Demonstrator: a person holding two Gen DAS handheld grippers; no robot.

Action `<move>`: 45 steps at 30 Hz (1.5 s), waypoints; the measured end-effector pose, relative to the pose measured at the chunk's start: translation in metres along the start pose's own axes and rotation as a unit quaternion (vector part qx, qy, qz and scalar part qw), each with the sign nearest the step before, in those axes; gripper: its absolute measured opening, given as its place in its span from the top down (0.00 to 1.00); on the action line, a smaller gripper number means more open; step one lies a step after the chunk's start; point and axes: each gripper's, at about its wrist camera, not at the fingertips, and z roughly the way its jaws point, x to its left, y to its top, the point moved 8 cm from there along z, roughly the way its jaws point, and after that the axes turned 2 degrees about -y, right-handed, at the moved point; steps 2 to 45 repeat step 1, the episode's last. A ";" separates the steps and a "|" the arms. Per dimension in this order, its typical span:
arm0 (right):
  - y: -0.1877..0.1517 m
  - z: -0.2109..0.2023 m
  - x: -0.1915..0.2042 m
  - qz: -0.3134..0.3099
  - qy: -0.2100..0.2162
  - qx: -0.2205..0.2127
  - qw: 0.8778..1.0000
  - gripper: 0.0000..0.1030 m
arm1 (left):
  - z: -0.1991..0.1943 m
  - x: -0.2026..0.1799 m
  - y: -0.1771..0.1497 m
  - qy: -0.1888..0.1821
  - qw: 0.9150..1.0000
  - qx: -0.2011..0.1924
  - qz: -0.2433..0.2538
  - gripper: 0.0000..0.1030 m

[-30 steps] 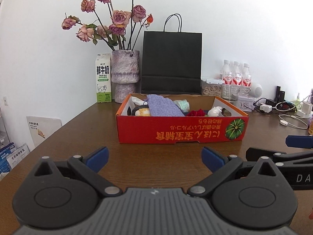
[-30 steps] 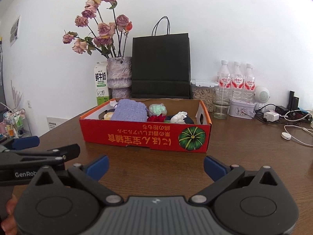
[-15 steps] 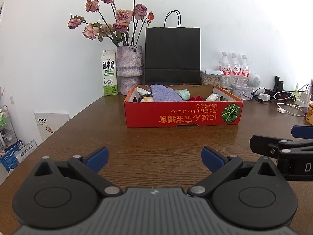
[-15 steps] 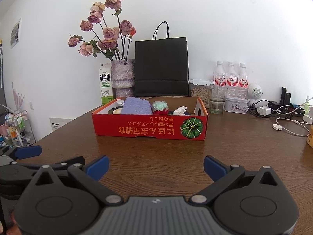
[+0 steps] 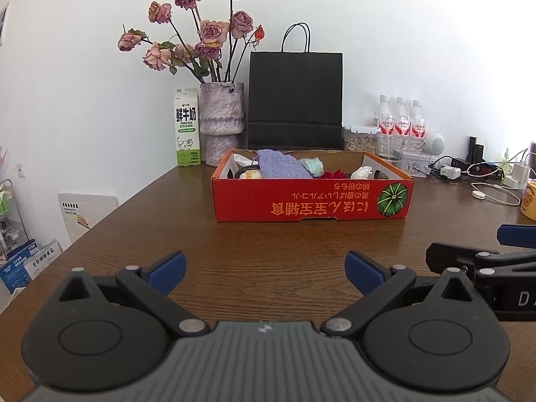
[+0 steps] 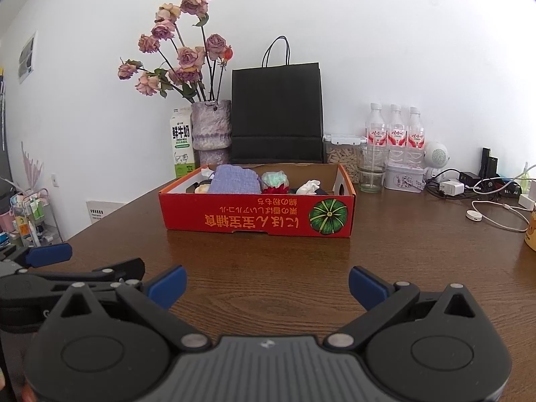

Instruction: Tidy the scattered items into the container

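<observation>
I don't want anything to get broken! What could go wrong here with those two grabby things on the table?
Two things, maybe. The left gripper and right gripper are both open and close side by side, so they might bump each other. The red box looks quite full, with a purple cloth piled above its rim, so it could slide out if the box gets nudged. Behind it stand a vase and a glass that could tip.

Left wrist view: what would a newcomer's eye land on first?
The red cardboard box with orange lettering and a green pumpkin picture, mid-table, with a lilac knitted cloth inside. Behind it, a black paper bag and pink dried roses stand at the wall.
</observation>
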 end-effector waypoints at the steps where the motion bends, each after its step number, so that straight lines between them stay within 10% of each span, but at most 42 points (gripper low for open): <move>1: 0.000 0.000 0.000 0.000 0.000 0.001 1.000 0.00 | 0.000 0.000 0.000 0.002 1.000 0.000 0.002 0.00; 45: 0.000 0.000 0.000 0.000 0.000 0.001 1.000 0.00 | 0.000 0.000 0.000 0.002 1.000 0.000 0.002 0.00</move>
